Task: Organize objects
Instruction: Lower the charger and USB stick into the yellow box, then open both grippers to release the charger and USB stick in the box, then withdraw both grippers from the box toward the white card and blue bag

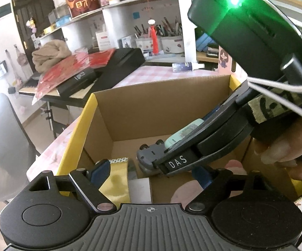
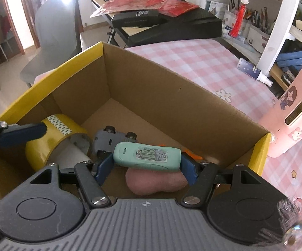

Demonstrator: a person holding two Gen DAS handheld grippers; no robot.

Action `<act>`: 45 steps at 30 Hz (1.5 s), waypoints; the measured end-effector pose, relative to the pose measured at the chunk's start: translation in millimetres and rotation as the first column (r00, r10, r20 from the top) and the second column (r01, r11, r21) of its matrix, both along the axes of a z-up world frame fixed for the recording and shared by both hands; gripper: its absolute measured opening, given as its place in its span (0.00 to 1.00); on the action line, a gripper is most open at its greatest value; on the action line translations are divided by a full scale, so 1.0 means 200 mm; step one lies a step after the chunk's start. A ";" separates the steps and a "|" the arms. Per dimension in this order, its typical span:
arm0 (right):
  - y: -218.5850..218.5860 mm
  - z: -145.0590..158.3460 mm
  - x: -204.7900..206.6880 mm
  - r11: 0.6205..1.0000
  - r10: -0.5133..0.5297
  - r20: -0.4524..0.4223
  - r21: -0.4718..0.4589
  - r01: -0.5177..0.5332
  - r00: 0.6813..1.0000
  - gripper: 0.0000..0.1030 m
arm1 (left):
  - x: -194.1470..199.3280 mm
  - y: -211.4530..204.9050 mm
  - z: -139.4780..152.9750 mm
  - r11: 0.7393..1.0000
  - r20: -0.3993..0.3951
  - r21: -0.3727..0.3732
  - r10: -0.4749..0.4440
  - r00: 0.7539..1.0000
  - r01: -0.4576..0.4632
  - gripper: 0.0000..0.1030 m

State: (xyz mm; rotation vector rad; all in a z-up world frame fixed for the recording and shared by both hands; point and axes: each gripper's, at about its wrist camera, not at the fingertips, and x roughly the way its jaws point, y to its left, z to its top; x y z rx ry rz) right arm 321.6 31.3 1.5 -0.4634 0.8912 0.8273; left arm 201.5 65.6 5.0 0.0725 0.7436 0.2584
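A cardboard box with a yellow rim (image 2: 52,77) stands on the pink checked table. My right gripper (image 2: 146,167) is shut on a mint-green case with a cactus sticker (image 2: 146,155), held just above the box floor over a pink soft lump (image 2: 155,183). An upturned grey toy car (image 2: 111,139) and a yellow tape roll (image 2: 52,142) lie inside. My left gripper (image 1: 151,172) is open over the near left corner, with the tape roll (image 1: 117,179) beside its left finger and apart from the right one. The right gripper reaches in from the upper right, a hand (image 1: 287,152) on its handle.
A pink stickered device (image 2: 293,121) stands at the box's right corner. A spray bottle (image 2: 253,71) lies on the tablecloth (image 2: 203,62) beyond. A black keyboard (image 2: 167,27) with red packets, a grey chair (image 2: 52,39) and shelves with pen pots ring the table.
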 end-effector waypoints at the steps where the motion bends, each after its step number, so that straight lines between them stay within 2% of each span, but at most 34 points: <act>1: 0.00 0.00 0.00 1.000 0.001 0.003 -0.004 -0.001 1.000 0.65 | 0.00 0.00 0.00 1.000 0.003 -0.002 0.003 1.000 -0.003 0.87; 14: 0.01 -0.01 -0.01 1.000 -0.011 0.028 -0.017 0.011 1.000 0.66 | -0.08 0.03 0.03 0.999 0.043 -0.018 0.027 0.999 -0.027 0.89; 17: -0.01 0.01 -0.01 1.000 -0.023 0.037 0.013 0.022 0.999 0.69 | -0.09 0.04 0.05 0.999 0.053 -0.021 0.030 0.998 -0.029 0.89; 27: -0.18 0.14 -0.11 0.979 -0.137 0.078 0.161 0.123 0.987 0.69 | -0.19 0.08 0.12 0.999 0.107 -0.031 0.018 0.994 -0.014 0.90; 36: -0.35 0.29 -0.28 0.926 -0.281 0.141 0.300 0.230 0.949 0.68 | -0.29 0.14 0.18 0.998 0.163 -0.058 0.031 0.986 -0.022 0.90; 45: -0.51 0.35 -0.50 0.881 -0.400 0.213 0.359 0.309 0.892 0.68 | -0.42 0.18 0.21 0.996 0.202 -0.086 0.034 0.979 -0.016 0.90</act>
